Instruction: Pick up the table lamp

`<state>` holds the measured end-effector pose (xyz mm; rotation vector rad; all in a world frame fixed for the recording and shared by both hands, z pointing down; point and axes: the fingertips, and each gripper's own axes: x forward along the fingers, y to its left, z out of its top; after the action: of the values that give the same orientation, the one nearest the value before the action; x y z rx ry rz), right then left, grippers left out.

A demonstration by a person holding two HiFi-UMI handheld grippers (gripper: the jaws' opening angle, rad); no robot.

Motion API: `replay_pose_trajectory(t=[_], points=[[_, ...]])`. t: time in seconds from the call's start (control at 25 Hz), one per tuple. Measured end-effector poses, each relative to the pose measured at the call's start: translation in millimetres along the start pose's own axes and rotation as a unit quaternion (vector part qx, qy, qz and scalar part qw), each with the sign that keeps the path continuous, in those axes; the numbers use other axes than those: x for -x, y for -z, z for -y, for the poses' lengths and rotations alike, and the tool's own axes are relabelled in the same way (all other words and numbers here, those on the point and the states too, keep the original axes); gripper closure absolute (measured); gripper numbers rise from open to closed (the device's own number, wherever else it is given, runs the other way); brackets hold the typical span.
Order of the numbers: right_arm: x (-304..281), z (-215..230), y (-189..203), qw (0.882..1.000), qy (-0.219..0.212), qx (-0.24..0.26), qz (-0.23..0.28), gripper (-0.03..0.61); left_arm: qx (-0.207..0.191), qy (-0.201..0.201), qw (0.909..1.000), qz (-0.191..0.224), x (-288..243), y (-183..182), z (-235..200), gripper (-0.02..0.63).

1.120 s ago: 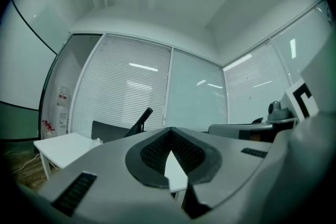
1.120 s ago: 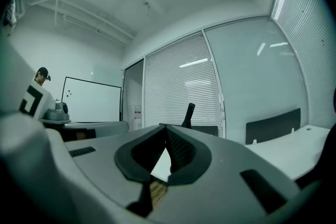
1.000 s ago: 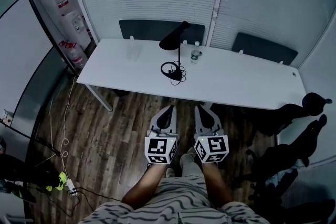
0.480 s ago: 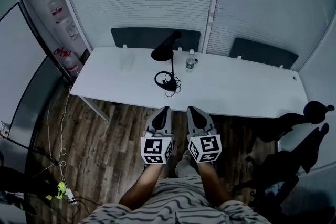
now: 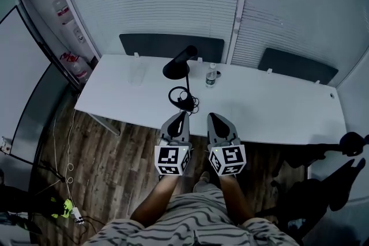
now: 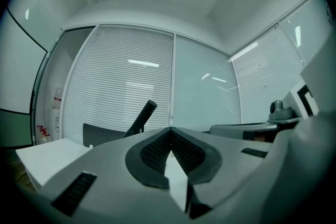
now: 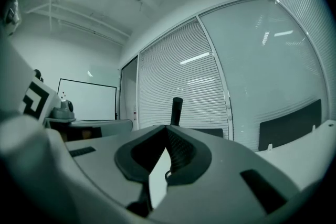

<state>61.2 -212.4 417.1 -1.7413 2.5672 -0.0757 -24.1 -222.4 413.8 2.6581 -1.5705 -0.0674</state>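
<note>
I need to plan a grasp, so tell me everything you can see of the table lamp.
The table lamp is black all over: a cone shade tilted on a thin upright stem, rising from what looks like a ring-shaped base with its cord looped beside. It stands upright on the white table, left of centre. Nothing but the table touches it.

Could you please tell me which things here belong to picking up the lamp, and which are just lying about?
Job: lamp; left gripper and right gripper, both shut and empty.
Lying about: bottle beside the lamp; chairs behind the table.
</note>
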Motion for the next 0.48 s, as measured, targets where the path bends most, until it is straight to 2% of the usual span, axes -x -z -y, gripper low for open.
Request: replay_pose_trajectory(t=[0.48], points=[[-71,55,0,1.000,-0.026,-0.013,-0.007,0.568,0.010,-0.029,0.9995,-0.011,-93,10,-27,0.606]])
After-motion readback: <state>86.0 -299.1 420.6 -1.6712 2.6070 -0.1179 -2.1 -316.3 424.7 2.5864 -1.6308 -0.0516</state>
